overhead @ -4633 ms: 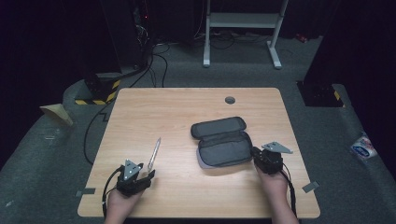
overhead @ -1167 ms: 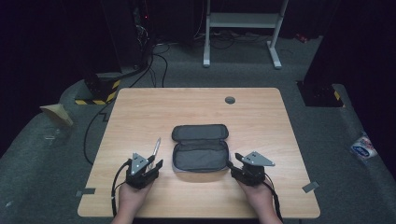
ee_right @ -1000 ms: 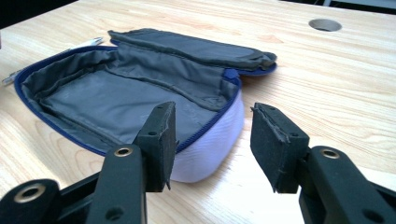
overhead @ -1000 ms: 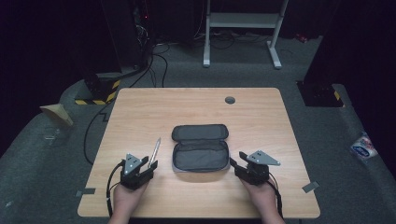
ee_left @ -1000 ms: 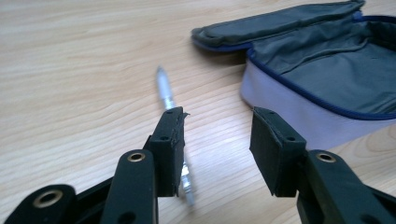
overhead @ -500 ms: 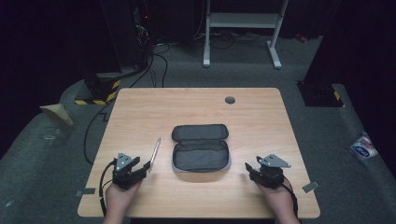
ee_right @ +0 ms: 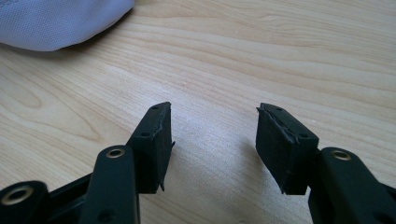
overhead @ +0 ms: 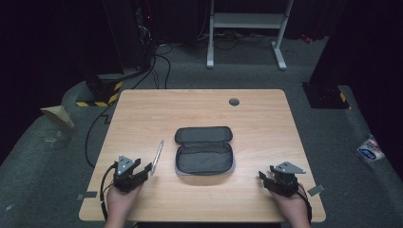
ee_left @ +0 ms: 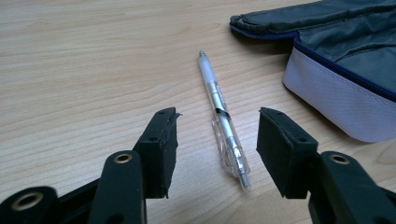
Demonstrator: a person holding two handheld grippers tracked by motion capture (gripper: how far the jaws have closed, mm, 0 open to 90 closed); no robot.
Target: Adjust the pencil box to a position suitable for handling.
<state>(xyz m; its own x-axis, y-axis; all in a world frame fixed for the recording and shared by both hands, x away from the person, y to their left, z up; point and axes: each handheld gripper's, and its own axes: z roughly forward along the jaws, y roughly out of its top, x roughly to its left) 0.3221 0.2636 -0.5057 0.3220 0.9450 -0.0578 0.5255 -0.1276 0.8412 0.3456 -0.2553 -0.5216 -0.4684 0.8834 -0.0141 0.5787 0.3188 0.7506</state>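
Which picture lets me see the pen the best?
The left gripper view. There the pen lies big and sharp on the table, between the open jaws of the left gripper, with its clear barrel and tip showing. In the high view the pen is a thin pale sliver beside the open case.

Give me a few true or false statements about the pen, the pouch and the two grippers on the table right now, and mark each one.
1. The pen lies on the table between the open jaws of the left gripper. True.
2. The pouch is zipped shut. False: it lies open.
3. The right gripper is clamped on the pouch. False: its jaws are open over bare wood.
4. The pen lies inside the pouch. False: it lies on the wood beside it.
5. A dark round disc sits near the table's far edge. True.
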